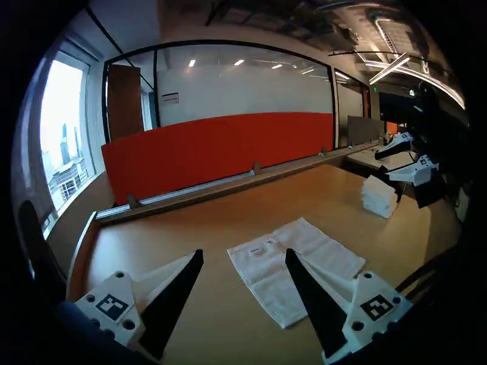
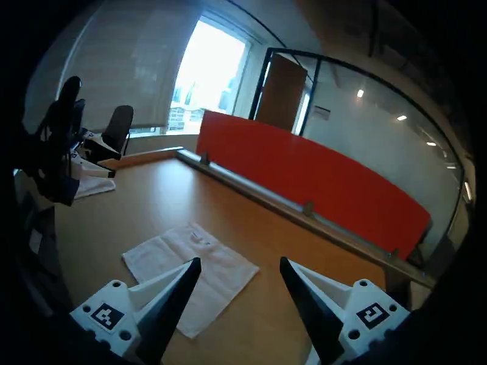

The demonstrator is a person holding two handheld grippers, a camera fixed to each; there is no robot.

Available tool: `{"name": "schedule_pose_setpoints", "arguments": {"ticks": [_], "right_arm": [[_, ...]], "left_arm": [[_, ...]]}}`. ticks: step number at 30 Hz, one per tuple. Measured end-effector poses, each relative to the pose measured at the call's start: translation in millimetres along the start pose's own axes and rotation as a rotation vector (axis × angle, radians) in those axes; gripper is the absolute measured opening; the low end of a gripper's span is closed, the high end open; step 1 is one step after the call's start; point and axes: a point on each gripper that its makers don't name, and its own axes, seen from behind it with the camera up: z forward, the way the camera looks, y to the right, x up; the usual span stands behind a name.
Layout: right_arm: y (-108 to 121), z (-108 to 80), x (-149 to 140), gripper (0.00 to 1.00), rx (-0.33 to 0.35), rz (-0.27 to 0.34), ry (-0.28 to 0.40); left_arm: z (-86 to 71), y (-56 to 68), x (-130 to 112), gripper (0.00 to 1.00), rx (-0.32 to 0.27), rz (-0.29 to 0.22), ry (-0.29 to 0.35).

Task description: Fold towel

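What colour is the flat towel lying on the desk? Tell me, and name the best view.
The towel is plain white; the left gripper view shows it best.

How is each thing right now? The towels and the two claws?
Flat white cloth towel: lying spread out on the tan wooden desk, nothing gripping it.
Thick white towel bundle: folded up, sitting farther off on the desk.
Left claw: open, holding nothing.
Right claw: open, holding nothing.
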Motion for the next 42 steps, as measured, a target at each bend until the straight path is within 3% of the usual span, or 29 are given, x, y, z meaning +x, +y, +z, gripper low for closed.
{"name": "schedule_pose_setpoints", "arguments": {"ticks": [20, 42], "right_arm": [[-48, 32.3, -73, 1.0, 0.119, -0.019, -0.115], [-85, 69.9, -169, 1.0, 0.189, 0.015, -0.267]], "left_arm": [[17.1, 43.2, -82, 1.0, -0.083, 0.052, -0.145], [55.3, 78.0, -172, 1.0, -0.209, 0.106, -0.324]]}}
